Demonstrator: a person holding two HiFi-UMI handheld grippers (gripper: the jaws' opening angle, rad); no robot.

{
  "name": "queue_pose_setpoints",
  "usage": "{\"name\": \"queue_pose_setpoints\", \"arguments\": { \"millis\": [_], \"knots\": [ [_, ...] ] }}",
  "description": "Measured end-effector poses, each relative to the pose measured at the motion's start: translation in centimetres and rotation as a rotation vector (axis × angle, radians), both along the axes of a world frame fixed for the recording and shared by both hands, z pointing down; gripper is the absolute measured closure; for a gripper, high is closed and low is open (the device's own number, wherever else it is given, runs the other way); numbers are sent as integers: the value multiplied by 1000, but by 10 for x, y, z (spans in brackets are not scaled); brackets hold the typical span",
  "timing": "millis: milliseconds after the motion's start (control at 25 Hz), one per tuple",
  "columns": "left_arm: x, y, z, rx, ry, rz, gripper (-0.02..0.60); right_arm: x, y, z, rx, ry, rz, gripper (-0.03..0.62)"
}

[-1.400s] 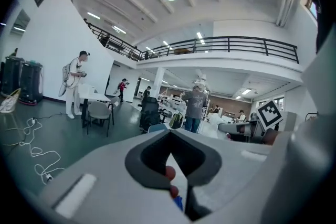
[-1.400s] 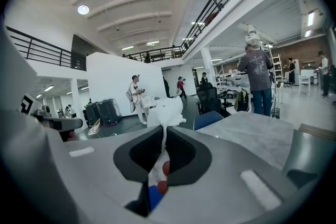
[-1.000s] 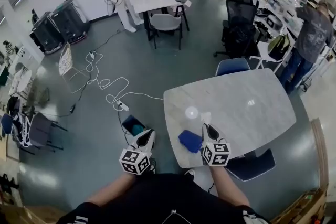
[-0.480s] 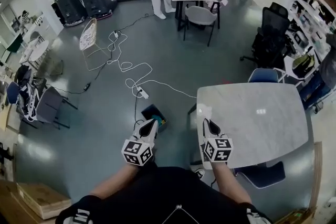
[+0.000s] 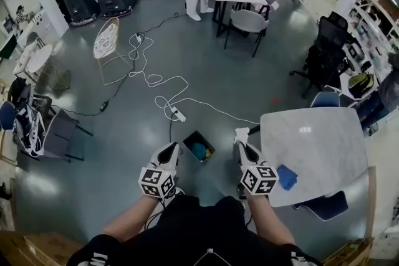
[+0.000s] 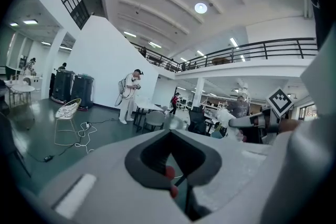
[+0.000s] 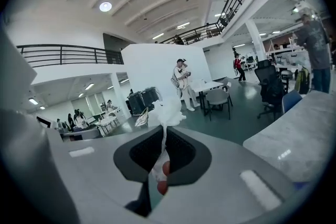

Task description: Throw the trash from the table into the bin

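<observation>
Between the jaws of our right hand-held gripper (image 5: 240, 139), near the floor bin (image 5: 189, 139), we are pinching a crumpled white tissue (image 7: 167, 108), judging it light, soft and crushable, best gripped at its bunched waist; our left hand-held gripper (image 5: 170, 150) is hanging pressed together, empty.

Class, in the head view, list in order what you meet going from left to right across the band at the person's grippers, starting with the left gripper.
left gripper → bin → right gripper, shut on a crumpled white tissue → blue object
</observation>
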State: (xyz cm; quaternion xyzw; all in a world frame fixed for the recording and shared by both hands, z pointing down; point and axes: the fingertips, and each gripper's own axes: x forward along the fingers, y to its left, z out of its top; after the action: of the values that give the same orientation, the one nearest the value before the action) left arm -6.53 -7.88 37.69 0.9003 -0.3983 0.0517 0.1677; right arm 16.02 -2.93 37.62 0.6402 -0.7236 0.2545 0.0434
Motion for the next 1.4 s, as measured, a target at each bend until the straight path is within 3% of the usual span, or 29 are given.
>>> {"name": "queue_pose_setpoints", "arguments": {
  "millis": [240, 480, 640, 840, 1120, 1400],
  "knots": [
    [-47, -32, 16, -47, 16, -70, 581, -46, -20, 14, -77, -7, -50, 557],
    [-45, -37, 40, -73, 25, -108, 581, -50, -53, 40, -106, 47, -131, 557],
    [-45, -48, 55, -97, 17, -170, 581, -44, -77, 91, -174, 45, -193, 557],
    [-50, -50, 95, -180, -19, -264, 581, -39, -95, 197, -324, 67, -309, 557],
    [-72, -56, 199, -262, -77, -395, 581, -49, -107, 416, -566, 100, -484, 557],
    [-85, -3, 328, -480, -109, -495, 581, -69, -99, 607, -734, 131, -556, 557]
  ]
}}
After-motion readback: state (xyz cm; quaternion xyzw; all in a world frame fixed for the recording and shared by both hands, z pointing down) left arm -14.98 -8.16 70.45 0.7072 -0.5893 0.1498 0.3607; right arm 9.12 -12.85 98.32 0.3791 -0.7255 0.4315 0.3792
